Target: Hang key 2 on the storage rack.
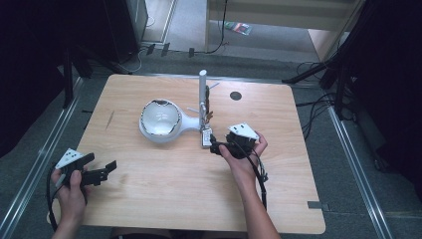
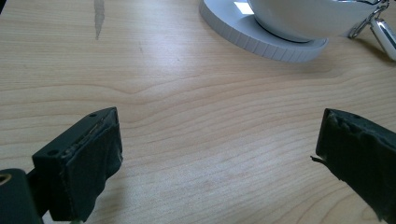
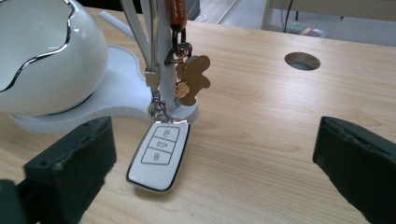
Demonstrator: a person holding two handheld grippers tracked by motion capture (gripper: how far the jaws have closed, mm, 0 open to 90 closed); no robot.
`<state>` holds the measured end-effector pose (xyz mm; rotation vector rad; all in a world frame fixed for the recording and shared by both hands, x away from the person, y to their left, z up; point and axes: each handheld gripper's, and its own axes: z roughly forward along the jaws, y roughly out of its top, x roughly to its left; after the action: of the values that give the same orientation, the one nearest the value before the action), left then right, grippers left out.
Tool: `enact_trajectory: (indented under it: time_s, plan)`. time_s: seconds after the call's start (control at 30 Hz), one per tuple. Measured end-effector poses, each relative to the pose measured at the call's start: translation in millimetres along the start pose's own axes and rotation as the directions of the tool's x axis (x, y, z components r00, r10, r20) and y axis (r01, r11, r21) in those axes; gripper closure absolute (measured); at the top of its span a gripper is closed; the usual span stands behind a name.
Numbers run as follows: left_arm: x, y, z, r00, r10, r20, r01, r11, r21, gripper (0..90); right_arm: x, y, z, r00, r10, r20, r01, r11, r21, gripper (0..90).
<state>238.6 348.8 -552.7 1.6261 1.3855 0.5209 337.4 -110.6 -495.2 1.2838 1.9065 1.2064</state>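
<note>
1. Your right gripper [image 1: 217, 148] sits at the centre of the bench [image 1: 164, 199], low over the wood. Its fingers [image 3: 70, 163] are spread wide and hold nothing.
2. The thing to take is the white car key [image 3: 159, 156]. It lies flat on the bench, buttons up, just in front of your right gripper and closer to the finger at the left of the right gripper view.
3. The key is linked by a ring and strap to the white stand [image 1: 202, 97], whose upright post rises right behind it. A brass bear charm [image 3: 191, 79] hangs beside the post from a brown strap, just above the key.
4. Shift the gripper sideways until the key lies midway between the fingers, then ease forward and close across its narrow sides. My judgement is that a grip on the lower half keeps you clear of the ring and charm.
5. Lift gently; the strap will likely limit how far the key travels.
6. The white bowl [image 1: 160, 118] rests on the stand's round base, just beside the key; keep the near finger off it.
7. Your left gripper [image 1: 102, 172] hovers well apart at the bench's near left edge, fingers [image 2: 81, 170] wide open and empty.
</note>
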Motion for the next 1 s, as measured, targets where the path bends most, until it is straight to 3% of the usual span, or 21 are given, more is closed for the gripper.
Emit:
enact_trajectory:
  time_s: [0.4,0.63,1.0]
  plan:
    - [-0.5,0.0,0.1,1.0,0.002,0.0,-0.002,1.0,0.004,0.9,-13.4,-15.3,-10.8,0.9986,-0.005,0.053,0.005,1.0,0.009,0.0]
    - [-0.6,0.2,0.5,1.0,0.004,0.001,-0.004,1.0,0.007,0.9,-22.9,-24.4,-20.0,0.9989,-0.001,0.046,0.0,1.0,0.021,0.0]
    - [-1.1,0.2,0.6,0.9999,0.01,-0.004,-0.01,0.9999,0.011,0.9,-45.6,-40.4,-40.5,0.997,0.0,0.077,-0.002,1.0,0.024,0.0]
